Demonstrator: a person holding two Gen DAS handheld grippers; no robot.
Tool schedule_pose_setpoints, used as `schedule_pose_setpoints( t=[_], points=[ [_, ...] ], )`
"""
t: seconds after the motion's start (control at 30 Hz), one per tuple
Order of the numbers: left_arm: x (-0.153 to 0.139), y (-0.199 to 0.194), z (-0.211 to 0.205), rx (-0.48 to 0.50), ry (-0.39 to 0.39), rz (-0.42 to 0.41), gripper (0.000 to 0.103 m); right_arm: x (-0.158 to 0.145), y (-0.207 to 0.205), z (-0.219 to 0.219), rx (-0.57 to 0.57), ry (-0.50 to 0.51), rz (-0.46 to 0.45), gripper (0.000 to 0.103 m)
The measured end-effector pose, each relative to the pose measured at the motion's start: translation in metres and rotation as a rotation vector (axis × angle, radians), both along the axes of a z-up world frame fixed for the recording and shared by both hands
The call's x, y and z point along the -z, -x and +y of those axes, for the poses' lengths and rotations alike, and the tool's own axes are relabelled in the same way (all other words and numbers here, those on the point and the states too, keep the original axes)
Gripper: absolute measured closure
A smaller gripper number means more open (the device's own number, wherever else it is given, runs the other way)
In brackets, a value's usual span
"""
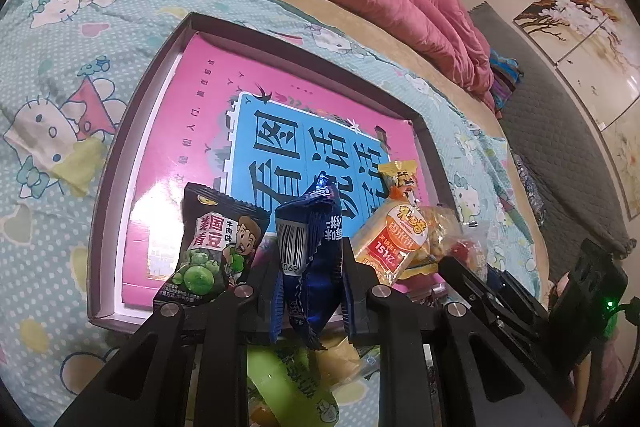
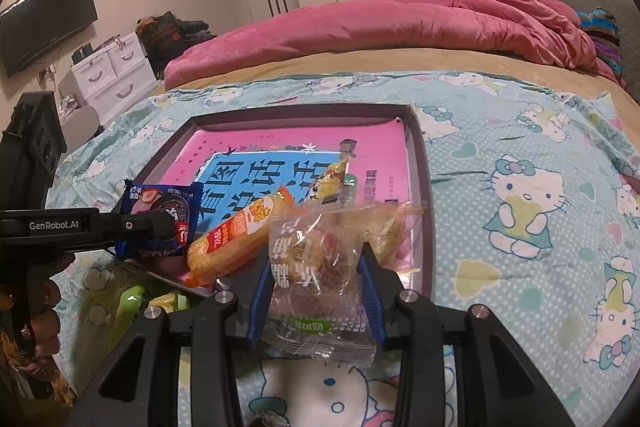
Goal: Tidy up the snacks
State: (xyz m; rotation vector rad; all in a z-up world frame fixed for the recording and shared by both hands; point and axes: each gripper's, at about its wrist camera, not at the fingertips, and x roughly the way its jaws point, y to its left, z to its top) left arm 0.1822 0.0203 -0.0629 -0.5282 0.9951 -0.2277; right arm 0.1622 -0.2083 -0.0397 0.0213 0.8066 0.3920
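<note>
the left gripper (image 1: 308,267) is clamped on a dark blue snack packet (image 1: 308,239), held above the near edge of the shallow box (image 1: 120,155) on the bed. the right gripper (image 2: 316,291) grips a clear candy packet (image 2: 316,267) over the box's near right corner. an orange cracker packet (image 2: 236,239) lies inside, between the two. a green pea packet (image 1: 212,251) stands at the box's near left.

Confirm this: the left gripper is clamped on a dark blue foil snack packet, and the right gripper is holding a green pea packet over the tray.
Wrong on the right gripper: the right wrist view shows it holding a clear plastic snack bag. The left gripper does clamp the dark blue foil snack packet.
</note>
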Motion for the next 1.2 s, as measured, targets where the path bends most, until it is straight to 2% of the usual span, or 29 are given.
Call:
schedule_pose_setpoints(
  t=[0.6, 0.7, 0.77, 1.0, 1.2],
  points=[
    [0.001, 0.002, 0.007, -0.011, -0.013, -0.002, 0.079, 0.006, -0.004, 0.019, -0.094, -0.008, -0.015, 0.062],
    [0.001, 0.002, 0.007, -0.012, -0.012, -0.002, 0.079, 0.008, -0.008, 0.018, -0.056, 0.037, -0.028, 0.062],
    [0.001, 0.002, 0.007, -0.011, -0.013, -0.001, 0.079, 0.009, -0.011, 0.015, -0.044, 0.033, -0.025, 0.062],
    [0.002, 0.001, 0.005, -0.013, -0.019, -0.001, 0.078, 0.011, -0.012, 0.020, -0.040, 0.097, -0.060, 0.062],
    [0.003, 0.001, 0.004, -0.014, -0.022, 0.000, 0.078, 0.008, -0.007, 0.029, -0.121, 0.072, -0.073, 0.062]
  ],
)
